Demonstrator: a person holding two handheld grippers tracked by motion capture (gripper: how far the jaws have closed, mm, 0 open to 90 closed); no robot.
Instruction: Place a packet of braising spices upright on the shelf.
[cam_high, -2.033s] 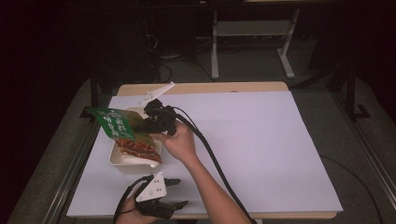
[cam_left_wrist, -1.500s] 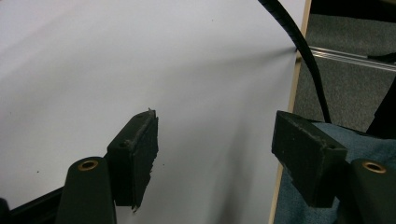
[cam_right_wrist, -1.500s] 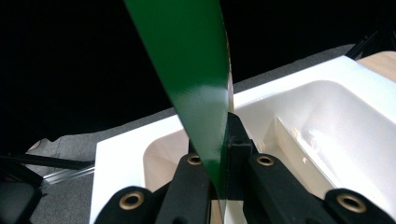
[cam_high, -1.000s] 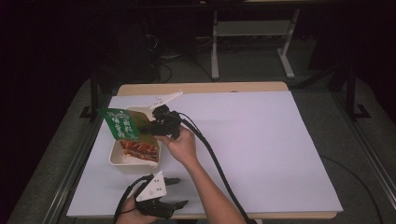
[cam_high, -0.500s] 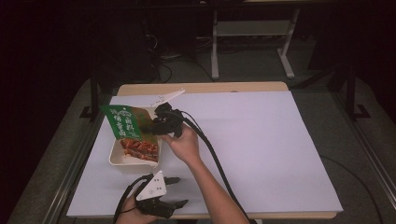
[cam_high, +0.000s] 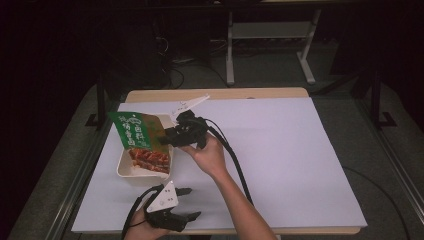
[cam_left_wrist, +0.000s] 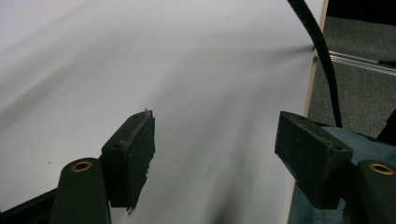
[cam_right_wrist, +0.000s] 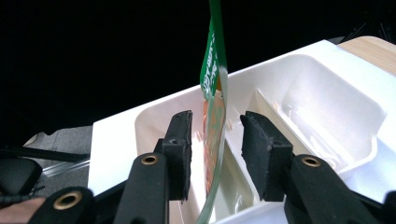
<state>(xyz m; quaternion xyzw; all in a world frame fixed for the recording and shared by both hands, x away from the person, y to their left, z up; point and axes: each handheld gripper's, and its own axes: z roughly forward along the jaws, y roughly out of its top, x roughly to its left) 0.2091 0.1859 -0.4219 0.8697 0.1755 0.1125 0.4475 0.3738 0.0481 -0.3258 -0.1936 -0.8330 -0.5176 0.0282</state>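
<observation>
Now a green food packet (cam_high: 137, 137) is seen standing edge-on in a white tray (cam_high: 131, 170) at the table's left, between the jaws of the right gripper (cam_high: 167, 139). Those jaws have just been opening, and their pads (cam_right_wrist: 180, 140) are parted from the packet. Near the table's front edge, the left gripper (cam_high: 190, 202) is held spread wide over white paper (cam_left_wrist: 210, 70), with nothing between its jaws.

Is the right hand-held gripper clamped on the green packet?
No, the right hand-held gripper has gaps between both pads and the green packet.
</observation>
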